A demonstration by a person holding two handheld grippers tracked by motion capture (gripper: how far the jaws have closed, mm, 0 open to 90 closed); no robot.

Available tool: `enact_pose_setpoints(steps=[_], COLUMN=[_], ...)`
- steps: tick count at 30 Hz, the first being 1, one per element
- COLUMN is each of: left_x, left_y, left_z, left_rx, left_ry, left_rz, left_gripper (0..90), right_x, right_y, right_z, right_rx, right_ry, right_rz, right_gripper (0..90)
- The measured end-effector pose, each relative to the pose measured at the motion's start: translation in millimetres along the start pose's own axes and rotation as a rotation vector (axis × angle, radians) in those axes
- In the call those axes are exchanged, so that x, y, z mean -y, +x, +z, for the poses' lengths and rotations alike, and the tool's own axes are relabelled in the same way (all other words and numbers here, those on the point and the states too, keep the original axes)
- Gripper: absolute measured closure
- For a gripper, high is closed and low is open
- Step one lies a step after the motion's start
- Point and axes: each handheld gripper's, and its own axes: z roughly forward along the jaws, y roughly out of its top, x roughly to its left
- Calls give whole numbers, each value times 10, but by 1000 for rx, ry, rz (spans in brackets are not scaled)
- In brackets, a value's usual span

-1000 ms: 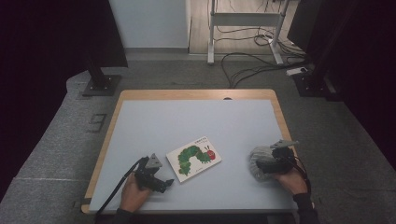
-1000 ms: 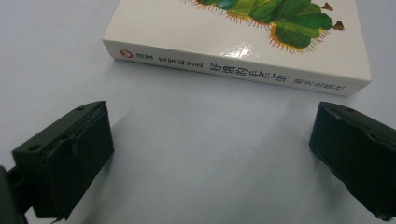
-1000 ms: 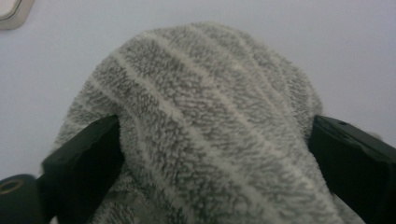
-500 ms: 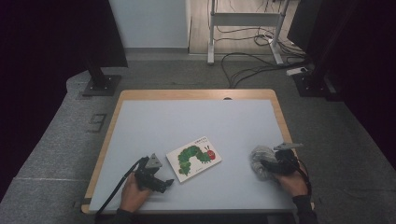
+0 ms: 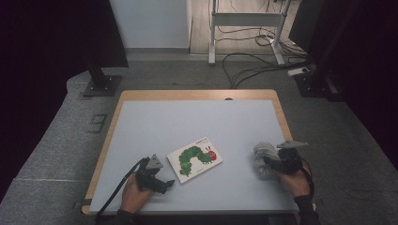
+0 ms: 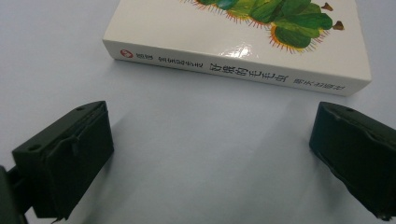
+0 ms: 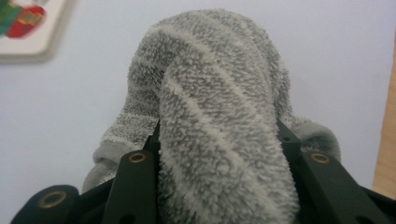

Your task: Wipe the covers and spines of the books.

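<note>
Grey fuzzy sock pinched in your right gripper, fingers just closed on it, near table right edge. Left gripper fingers open, empty; book spine lies crosswise just ahead.

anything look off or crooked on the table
Nothing is spilled or damaged. The white caterpillar picture book lies askew, turned at an angle to the pale blue table edges. The fuzzy grey striped cloth is bunched up between the right gripper fingers.

Dim surroundings, soft shadows (slight glare)
</note>
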Motion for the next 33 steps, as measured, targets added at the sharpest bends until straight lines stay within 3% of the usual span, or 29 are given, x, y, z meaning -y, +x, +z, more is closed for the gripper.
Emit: enact_pose_setpoints(steps=[10, 33], left_x=[0, 2], left_y=[-1, -2], left_z=[0, -1], left_rx=[0, 1], left_ry=[0, -1], left_rz=[0, -1], left_gripper=[0, 0], right_x=[-232, -651], right_y=[219, 707], right_z=[-84, 124], right_rx=[-52, -156], right_ry=[-44, -79], right_rz=[-69, -178], right_gripper=[555, 554])
